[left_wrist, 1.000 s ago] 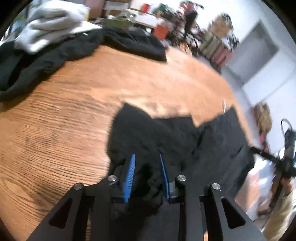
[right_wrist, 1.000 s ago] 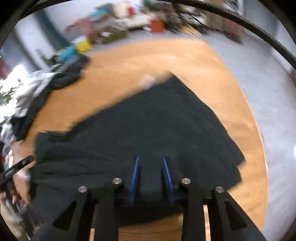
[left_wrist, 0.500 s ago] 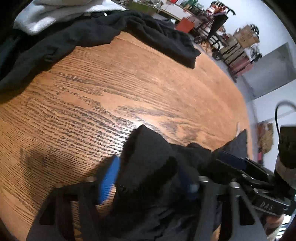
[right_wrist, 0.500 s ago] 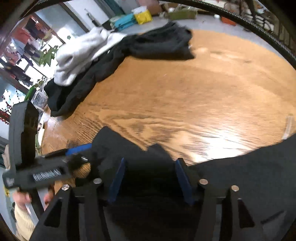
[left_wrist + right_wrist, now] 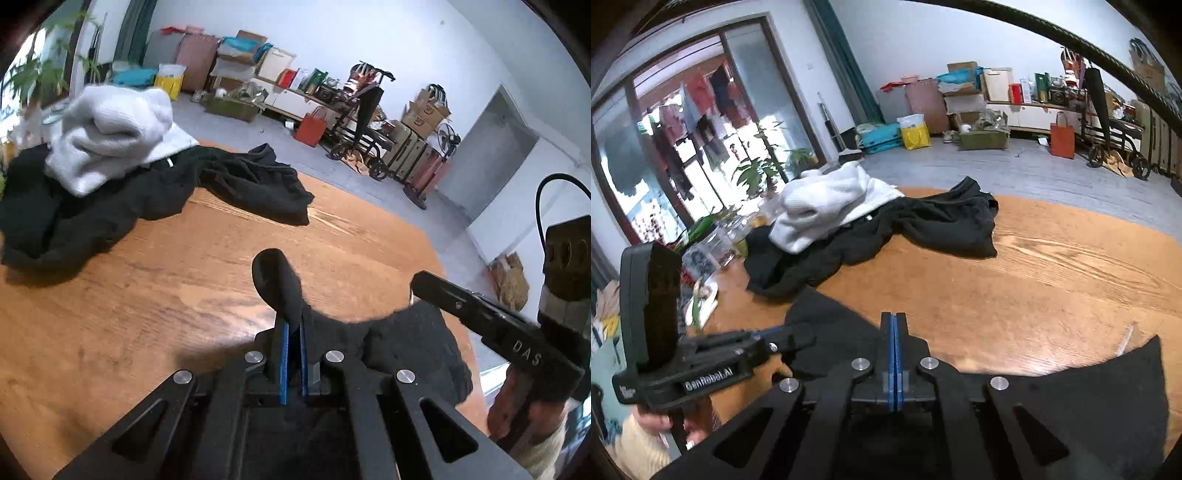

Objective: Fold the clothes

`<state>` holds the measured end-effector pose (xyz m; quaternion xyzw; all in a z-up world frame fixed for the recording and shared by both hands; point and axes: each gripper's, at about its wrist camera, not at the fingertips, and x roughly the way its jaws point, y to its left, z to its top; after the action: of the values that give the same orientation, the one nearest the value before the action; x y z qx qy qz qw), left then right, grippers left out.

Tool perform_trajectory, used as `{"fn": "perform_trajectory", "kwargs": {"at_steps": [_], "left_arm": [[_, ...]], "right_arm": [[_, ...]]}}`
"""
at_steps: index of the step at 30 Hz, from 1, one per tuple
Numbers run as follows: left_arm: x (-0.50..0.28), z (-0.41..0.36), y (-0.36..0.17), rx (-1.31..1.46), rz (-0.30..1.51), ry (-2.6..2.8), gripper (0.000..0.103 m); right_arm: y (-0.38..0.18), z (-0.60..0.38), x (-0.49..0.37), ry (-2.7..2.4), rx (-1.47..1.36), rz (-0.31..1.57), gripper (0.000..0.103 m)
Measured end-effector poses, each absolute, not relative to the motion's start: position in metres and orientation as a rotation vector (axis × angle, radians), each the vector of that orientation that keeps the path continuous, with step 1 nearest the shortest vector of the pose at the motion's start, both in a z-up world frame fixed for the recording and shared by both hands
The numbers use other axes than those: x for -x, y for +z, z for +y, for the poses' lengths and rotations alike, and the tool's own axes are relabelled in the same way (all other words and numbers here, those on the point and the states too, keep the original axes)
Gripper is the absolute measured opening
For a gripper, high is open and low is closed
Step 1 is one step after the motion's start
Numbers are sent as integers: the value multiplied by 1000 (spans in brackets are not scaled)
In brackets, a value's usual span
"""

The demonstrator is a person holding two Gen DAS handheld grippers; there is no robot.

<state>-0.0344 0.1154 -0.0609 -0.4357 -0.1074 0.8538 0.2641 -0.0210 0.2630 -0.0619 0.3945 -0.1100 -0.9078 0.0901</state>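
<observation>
Gripping the black garment [image 5: 406,343] at the table's [image 5: 147,314] near edge, your left tool [image 5: 293,332] and right tool [image 5: 894,332] pinch cloth, nearly shut; seemingly mid-fold, you need level hands next.

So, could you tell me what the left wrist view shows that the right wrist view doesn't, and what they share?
Only the left wrist view shows the left gripper shut on a tuft of the black garment, and the grey doorway at far right.

Only the right wrist view shows the right gripper shut, the glass doors with clothes hanging outside, and a hand holding the other gripper.

Both show the wooden table, the white garment on the dark pile, and the orange bag.
</observation>
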Motion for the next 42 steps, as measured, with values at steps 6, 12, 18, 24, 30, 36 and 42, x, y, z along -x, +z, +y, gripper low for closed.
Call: {"fn": "perform_trajectory", "kwargs": {"at_steps": [6, 12, 18, 24, 30, 36, 42], "left_arm": [[-4, 127, -119, 1361, -86, 2194, 4], [-33, 126, -161, 1441, -62, 2078, 5], [-48, 130, -162, 1432, 39, 2052, 10], [-58, 108, -142, 1424, -60, 1981, 35], [-41, 74, -104, 1315, -199, 2070, 61], [-11, 94, -111, 1335, -154, 2125, 61], [13, 126, -148, 1484, -73, 2154, 20]], "right_arm": [[-96, 275, 19, -2588, -1387, -447, 38], [-121, 276, 19, -2537, -1503, -451, 48], [-129, 255, 31, -2460, -1533, -365, 69], [-154, 225, 43, -2400, -1665, -134, 35], [-131, 278, -26, -2459, -1556, -197, 11], [-157, 316, -93, -2436, -1728, -322, 10], [-136, 337, -94, -2568, -1670, -372, 44]]}}
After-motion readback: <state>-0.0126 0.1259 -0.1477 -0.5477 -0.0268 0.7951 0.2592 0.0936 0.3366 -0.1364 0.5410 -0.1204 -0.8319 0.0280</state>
